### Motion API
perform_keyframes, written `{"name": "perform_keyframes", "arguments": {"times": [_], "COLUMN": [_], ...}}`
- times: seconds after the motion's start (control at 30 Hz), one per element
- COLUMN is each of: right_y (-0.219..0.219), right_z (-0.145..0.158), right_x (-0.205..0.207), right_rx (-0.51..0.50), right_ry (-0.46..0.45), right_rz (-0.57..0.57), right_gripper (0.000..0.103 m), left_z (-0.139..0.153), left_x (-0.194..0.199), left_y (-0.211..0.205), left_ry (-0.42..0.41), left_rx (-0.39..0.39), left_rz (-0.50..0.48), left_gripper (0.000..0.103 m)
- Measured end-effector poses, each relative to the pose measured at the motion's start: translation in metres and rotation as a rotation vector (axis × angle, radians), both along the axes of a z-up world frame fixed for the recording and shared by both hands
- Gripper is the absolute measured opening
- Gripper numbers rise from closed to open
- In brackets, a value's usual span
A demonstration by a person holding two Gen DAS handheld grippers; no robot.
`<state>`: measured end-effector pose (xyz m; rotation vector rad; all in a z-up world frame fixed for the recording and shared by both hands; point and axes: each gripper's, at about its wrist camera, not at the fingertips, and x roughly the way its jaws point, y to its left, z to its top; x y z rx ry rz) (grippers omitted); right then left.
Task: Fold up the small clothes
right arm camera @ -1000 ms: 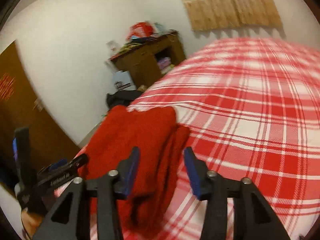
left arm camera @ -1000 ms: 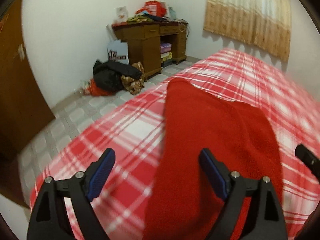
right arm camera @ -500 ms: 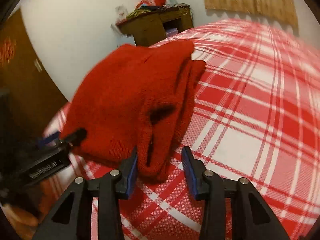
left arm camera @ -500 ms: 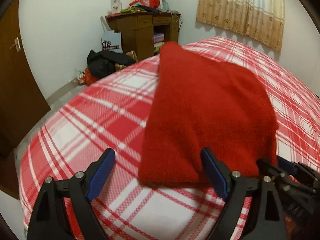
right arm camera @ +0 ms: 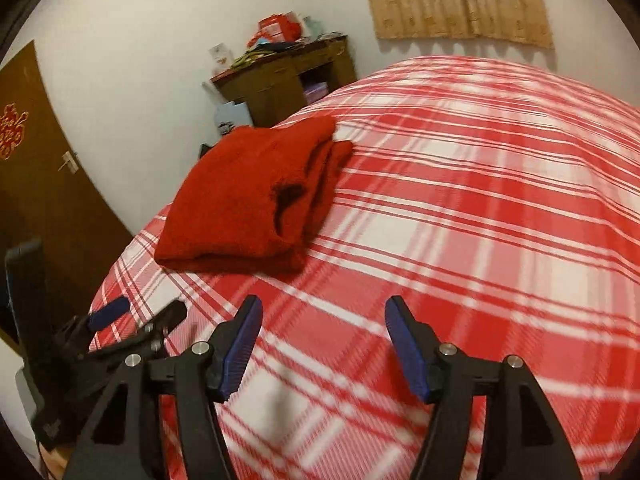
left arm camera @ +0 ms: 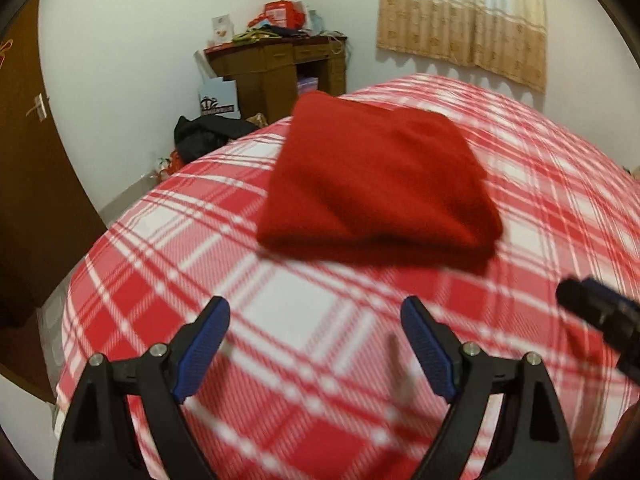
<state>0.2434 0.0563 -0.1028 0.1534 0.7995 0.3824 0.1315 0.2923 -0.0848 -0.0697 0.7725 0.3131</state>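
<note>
Two grippers, both spread wide and holding nothing: left gripper (left arm camera: 315, 344) with ribbed blue pads (left arm camera: 202, 350) on black plastic arms, right gripper (right arm camera: 322, 350) built the same. Hovering over bare bedspread, well short of the knit.

One red knit (left arm camera: 376, 184), fuzzy and thick, folded into a squat, roughly square bundle with rounded corners and a soft fold along the near edge. Lying flat on the bed (left arm camera: 304, 304), ahead of the left gripper and slightly right of centre; from the right wrist, ahead and to the left (right arm camera: 248, 204), stacked layers showing along its right side, with a dark gap between folds. Untouched by either gripper.

Smooth, taut red-and-white plaid covering the bed, blurred near the fingers. Left edge of the bed dropping toward pale floor and a brown door (left arm camera: 28, 184). Beyond the far corner, a dark wooden desk (left arm camera: 280, 70) piled with clutter against a white wall, a black heap (left arm camera: 208, 132) at its foot, a white bag (left arm camera: 218, 98) beside it. Beige patterned curtain (left arm camera: 464, 16) hanging on the right-hand wall.

Plenty of open plaid to the right of the knit and between knit and fingers; much less room on its left, close to the bed's edge.
</note>
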Motion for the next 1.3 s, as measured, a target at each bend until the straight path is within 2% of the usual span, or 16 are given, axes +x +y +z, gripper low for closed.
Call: {"name": "perform_keyframes", "arguments": {"times": [0.13,0.23,0.3,0.37,0.5,0.7,1.03,1.3], "right_y": [-0.013,-0.016,-0.017,-0.018,-0.019,-0.021,-0.023,-0.025], "right_z": [0.014,0.031,0.045,0.061,0.092,0.128,0.147,0.151], "right_x": [-0.024,-0.044,-0.058,-0.07,-0.095,-0.131,-0.158,-0.164], "right_rx": [-0.006,-0.02,-0.026,-0.025,-0.028,-0.048,-0.045,-0.046], "right_ry": [-0.019,-0.057,-0.102,-0.15,-0.252,-0.414,-0.519,-0.526], "right_rz": [-0.046,-0.053,-0.059,-0.066,-0.089,-0.177,-0.236,-0.251], "right_gripper": [0.065,0.065,0.065,0.065,0.079,0.085,0.087,0.088], "left_z": [0.009,0.027,0.039,0.051,0.072,0.091,0.113,0.123], "left_x": [-0.016,-0.029,-0.037,-0.045,-0.058,-0.078,-0.094,-0.103], "left_y": [-0.014,-0.022,-0.027,-0.031,-0.038,-0.046,-0.054,-0.061], "left_ry": [0.005,-0.012,-0.042,-0.076,-0.112,-0.169,-0.244,-0.274], "left_rx": [0.014,0.055,0.071,0.082,0.106,0.086,0.114,0.137], "left_rz": [-0.022,-0.02,-0.02,-0.026,-0.044,-0.084,-0.063,-0.07], "left_gripper": [0.09,0.091,0.1,0.103,0.103,0.103,0.103,0.103]}}
